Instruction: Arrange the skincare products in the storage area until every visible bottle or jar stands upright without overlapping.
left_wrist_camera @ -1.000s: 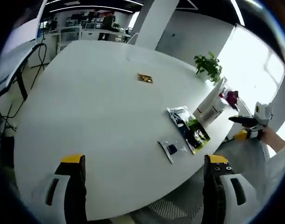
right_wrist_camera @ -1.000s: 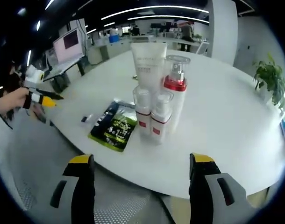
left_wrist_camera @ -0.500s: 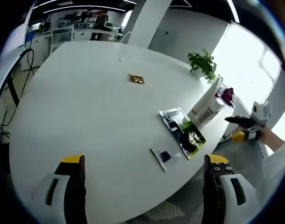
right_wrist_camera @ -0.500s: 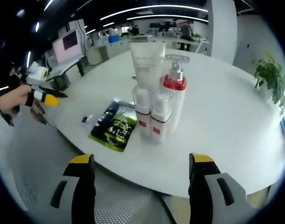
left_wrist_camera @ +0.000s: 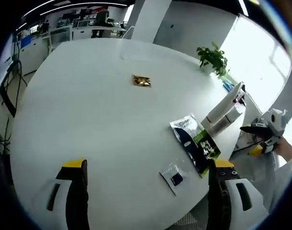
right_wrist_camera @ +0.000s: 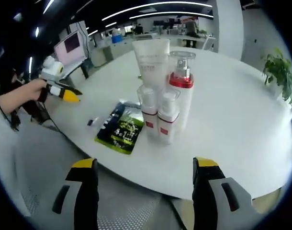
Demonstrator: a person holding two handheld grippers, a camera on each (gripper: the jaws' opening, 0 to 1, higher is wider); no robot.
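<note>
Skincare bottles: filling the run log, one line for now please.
bottles upright, clustered | sachet flat beside | left gripper open, empty | right gripper open, empty

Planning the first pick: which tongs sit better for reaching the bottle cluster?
Right, probably. The right tongs face the bottle cluster head-on, jaws open and empty. The left tongs sit farther off, with the green sachet between them and the bottles.

Most of the desk [left_wrist_camera: 79, 110] is wide open, just a small gold wrapper [left_wrist_camera: 141, 81] mid-surface. The tight spot is the near edge: bottles [right_wrist_camera: 164, 112] bunched together touching, green packet [right_wrist_camera: 120, 131] flat right beside them, small sachet [left_wrist_camera: 174, 178] nearby.
</note>
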